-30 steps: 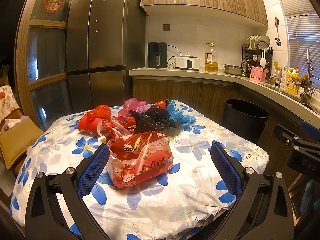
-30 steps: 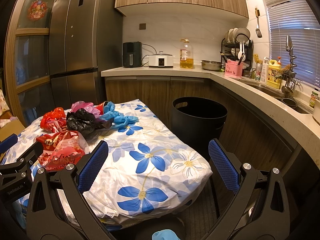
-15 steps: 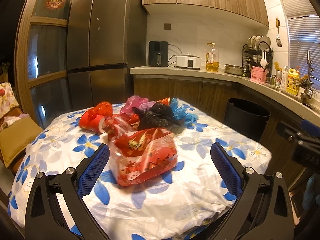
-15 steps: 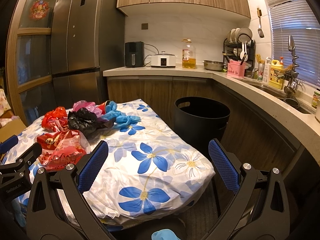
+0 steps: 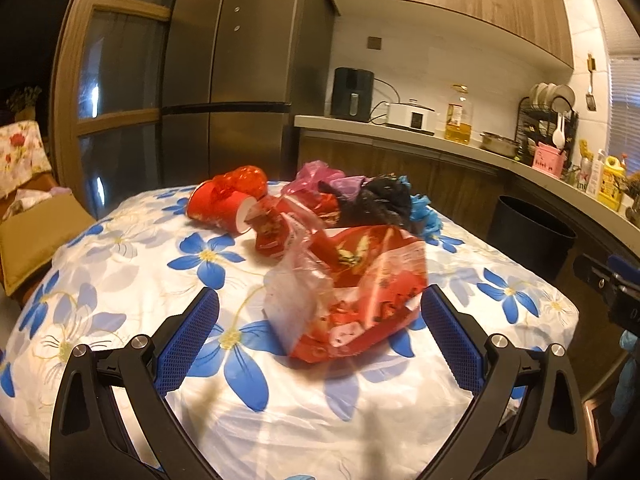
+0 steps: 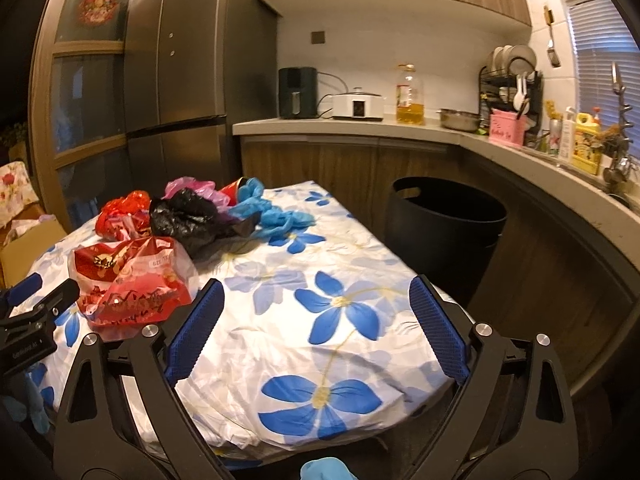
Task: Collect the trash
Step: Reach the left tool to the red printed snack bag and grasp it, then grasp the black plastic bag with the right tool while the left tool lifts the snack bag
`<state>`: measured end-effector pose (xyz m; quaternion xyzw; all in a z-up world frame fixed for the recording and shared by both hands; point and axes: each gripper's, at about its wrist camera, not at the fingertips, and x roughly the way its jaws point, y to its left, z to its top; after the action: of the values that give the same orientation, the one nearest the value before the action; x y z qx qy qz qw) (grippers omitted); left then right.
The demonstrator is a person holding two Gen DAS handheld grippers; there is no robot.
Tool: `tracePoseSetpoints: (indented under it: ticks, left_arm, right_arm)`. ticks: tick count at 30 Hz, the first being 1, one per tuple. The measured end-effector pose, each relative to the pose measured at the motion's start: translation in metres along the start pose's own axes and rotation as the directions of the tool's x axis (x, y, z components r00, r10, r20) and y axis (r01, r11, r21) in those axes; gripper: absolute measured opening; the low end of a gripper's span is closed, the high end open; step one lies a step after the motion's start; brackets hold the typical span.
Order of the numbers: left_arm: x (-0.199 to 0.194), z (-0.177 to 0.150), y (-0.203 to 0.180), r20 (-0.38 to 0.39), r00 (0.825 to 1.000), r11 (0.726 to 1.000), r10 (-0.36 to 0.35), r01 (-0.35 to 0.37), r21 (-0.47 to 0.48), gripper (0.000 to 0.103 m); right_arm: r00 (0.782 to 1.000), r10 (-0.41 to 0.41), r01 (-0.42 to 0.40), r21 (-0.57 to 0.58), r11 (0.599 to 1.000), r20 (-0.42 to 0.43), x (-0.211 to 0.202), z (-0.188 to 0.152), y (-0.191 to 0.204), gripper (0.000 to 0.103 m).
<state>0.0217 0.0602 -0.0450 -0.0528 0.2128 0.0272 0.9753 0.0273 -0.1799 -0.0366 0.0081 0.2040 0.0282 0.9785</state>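
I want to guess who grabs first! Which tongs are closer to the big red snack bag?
Left. The left tongs sit open right around the red snack bag. The right tongs hang open beside it, over bare tablecloth.

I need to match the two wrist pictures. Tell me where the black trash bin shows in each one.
Left wrist: the black trash bin stands at the right edge, past the table's far right corner, below the counter.
Right wrist: the black trash bin stands right of centre, beside the table, in front of the cabinets.
Shared landmark: the oil bottle on the counter, above and left of the bin in both.
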Motion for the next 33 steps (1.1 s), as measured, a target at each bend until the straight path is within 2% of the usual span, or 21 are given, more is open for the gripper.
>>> tracePoseSetpoints:
  ticks: [7,9,10,12,16,17,18,24,28,33]
  left_arm:
    - [0.016,0.003,0.007,-0.002,1.000,1.000,0.008,-0.008,-0.010,0.089]
    - [0.024,0.002,0.007,-0.023,1.000,1.000,0.011,-0.012,-0.007,0.064]
    - [0.030,0.001,0.007,-0.048,0.999,1.000,0.016,-0.016,-0.005,0.060]
    - [0.039,-0.003,0.009,-0.090,0.996,1.000,0.014,-0.016,-0.015,0.041]
    - [0.043,-0.006,0.013,-0.101,0.995,0.999,0.016,-0.019,-0.030,0.017]
    - [0.043,-0.007,0.013,-0.101,0.995,0.999,0.010,-0.013,-0.032,0.009]
    - [0.043,-0.007,0.014,-0.100,0.995,0.999,-0.001,-0.003,-0.039,0.005]
    - [0.022,-0.001,0.026,-0.030,0.999,0.993,0.035,-0.038,-0.113,0.002]
    - [0.007,0.003,0.038,0.009,0.995,0.985,0.102,-0.100,-0.141,0.002]
    - [0.006,0.004,0.050,-0.005,0.991,0.977,0.131,-0.130,-0.169,0.002]
  right_arm:
    - [0.998,0.064,-0.064,-0.033,0.997,-0.008,0.021,-0.003,0.018,0.082]
    - [0.996,0.086,-0.086,-0.038,0.996,-0.014,0.027,-0.003,0.022,0.079]
    - [0.995,0.094,-0.094,-0.042,0.995,-0.017,0.030,-0.002,0.024,0.076]
    - [0.994,0.111,-0.112,-0.043,0.993,-0.024,0.036,-0.002,0.029,0.074]
    - [0.988,0.152,-0.153,-0.046,0.987,-0.031,0.047,-0.001,0.038,0.066]
    - [0.986,0.164,-0.165,-0.045,0.985,-0.035,0.051,0.000,0.040,0.064]
    - [0.984,0.173,-0.174,-0.041,0.984,-0.037,0.054,0.000,0.042,0.063]
    - [0.973,0.228,-0.229,-0.028,0.973,-0.041,0.076,0.006,0.055,0.063]
    - [0.964,0.259,-0.260,-0.013,0.965,-0.063,0.096,0.007,0.065,0.067]
    - [0.963,0.255,-0.256,0.003,0.967,-0.086,0.120,0.007,0.069,0.073]
